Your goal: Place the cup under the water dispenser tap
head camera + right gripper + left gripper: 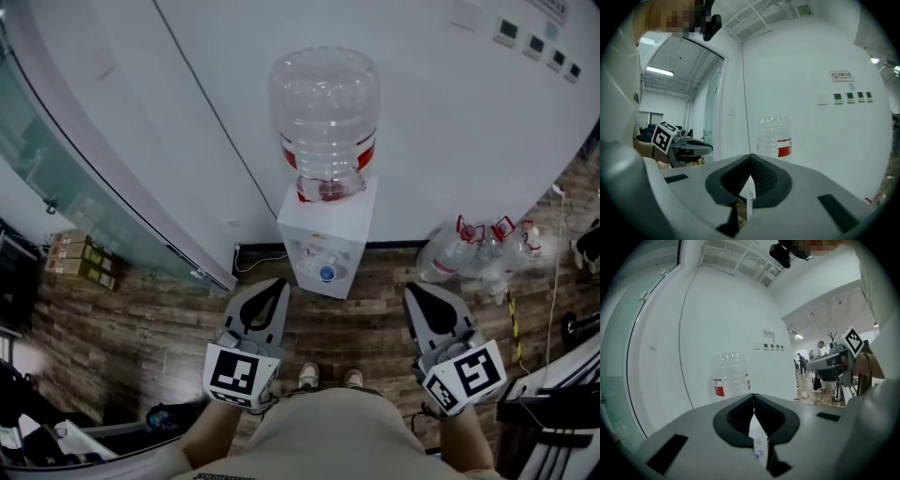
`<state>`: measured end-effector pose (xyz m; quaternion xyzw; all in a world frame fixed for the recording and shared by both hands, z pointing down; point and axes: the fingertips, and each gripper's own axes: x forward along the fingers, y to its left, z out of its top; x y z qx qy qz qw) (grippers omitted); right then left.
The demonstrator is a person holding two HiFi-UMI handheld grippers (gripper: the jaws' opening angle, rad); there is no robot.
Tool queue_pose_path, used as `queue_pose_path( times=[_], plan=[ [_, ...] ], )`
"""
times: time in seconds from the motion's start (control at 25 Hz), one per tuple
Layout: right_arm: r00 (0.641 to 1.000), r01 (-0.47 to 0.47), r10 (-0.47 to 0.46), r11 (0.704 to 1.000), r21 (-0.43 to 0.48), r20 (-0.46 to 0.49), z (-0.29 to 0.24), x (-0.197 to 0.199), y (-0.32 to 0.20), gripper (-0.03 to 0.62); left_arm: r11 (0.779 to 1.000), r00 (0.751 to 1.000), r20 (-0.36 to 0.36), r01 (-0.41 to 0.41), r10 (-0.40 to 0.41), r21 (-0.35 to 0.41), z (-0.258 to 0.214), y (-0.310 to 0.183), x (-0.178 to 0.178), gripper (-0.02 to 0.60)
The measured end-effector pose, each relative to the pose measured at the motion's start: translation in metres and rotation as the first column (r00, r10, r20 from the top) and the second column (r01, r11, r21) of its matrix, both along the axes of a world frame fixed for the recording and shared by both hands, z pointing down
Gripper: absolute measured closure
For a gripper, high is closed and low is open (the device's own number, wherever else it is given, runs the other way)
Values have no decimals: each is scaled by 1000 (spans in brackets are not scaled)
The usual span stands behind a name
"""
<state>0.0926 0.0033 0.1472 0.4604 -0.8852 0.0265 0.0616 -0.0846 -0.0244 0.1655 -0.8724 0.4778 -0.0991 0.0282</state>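
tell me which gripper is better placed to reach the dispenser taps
Left, by a little. In the head view the left gripper sits nearer the taps on the dispenser than the right gripper does. Both point at it, shut and empty.

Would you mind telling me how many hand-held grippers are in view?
2. The left hand-held gripper is held at the left of the water dispenser, the right hand-held gripper at its right. Both are shut and empty.
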Motion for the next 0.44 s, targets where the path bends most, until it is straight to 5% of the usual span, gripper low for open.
queue_pose_path(
  times=[0.44],
  plan=[
    [1000,-1,1,1000,20,-5,-6,1,-13,589,1000,1000,18,0,0,1,-1,-9,-2,575]
  ],
)
